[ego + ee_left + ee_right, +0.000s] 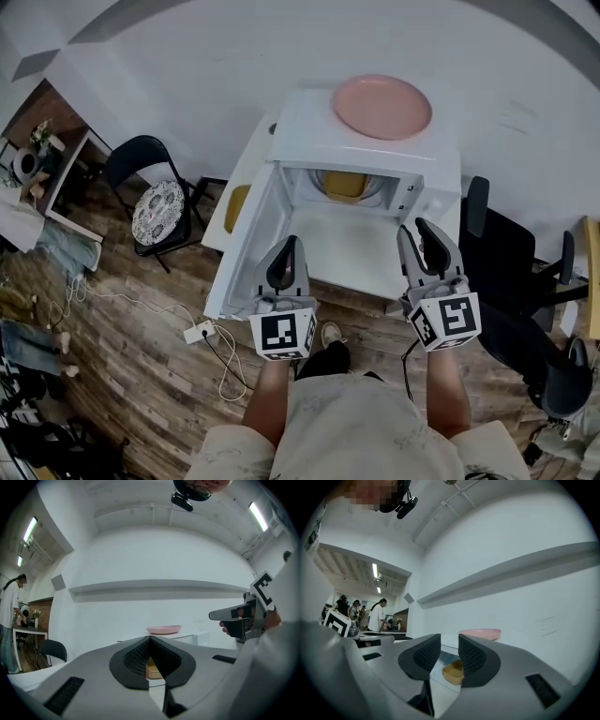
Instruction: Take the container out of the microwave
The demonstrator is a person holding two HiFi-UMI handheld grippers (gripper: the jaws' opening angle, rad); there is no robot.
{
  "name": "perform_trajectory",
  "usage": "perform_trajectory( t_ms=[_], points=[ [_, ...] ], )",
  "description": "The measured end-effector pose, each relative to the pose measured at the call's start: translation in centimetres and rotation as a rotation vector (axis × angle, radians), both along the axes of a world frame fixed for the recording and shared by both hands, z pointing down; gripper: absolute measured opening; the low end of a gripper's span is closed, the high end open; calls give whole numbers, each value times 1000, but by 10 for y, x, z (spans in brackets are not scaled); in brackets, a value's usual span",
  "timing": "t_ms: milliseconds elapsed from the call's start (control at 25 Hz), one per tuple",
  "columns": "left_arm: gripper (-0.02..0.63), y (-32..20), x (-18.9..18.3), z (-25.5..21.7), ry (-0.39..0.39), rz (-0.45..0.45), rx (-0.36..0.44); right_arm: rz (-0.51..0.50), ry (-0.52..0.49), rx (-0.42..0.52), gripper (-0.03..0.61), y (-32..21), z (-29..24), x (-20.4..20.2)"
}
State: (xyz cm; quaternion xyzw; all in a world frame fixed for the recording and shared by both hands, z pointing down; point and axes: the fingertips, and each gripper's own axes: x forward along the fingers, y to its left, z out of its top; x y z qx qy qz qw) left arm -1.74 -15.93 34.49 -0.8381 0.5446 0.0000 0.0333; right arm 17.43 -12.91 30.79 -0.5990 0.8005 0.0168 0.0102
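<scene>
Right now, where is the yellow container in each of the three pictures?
Head view: yellow container inside the open microwave, upper centre.
Left gripper view: container low centre, behind the jaws.
Right gripper view: container low centre, seen between the jaws.
Shared landmark: pink plate above it.

Left gripper [292, 242]: grey shell tapering to a point, with black pads [136, 660] of fine grid texture and a black ribbed slot on each jaw.
Right gripper [412, 227]: same grey shell, black gridded pads and slots.
Cubes [283, 335]: white, one at the rear of each gripper, with black square markers on the faces.
Shirt [356, 431]: pale, faintly patterned, with short sleeves.
Head camera [182, 501]: small and black.
</scene>
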Motion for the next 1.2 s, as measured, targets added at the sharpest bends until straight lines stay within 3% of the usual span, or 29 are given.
perform_trajectory(
  t_ms=[600, 800, 1200],
  points=[
    [6, -106, 4, 15, 1, 83, -14, 13, 65, -4, 130, -105, -5, -21],
    [6, -121, 15, 14, 4, 124, -5, 41, 78, 0, 130, -116, -5, -16],
    [6, -139, 14, 19, 1, 115, -10, 25, 65, -18, 130, -135, 7, -22]
  ],
)
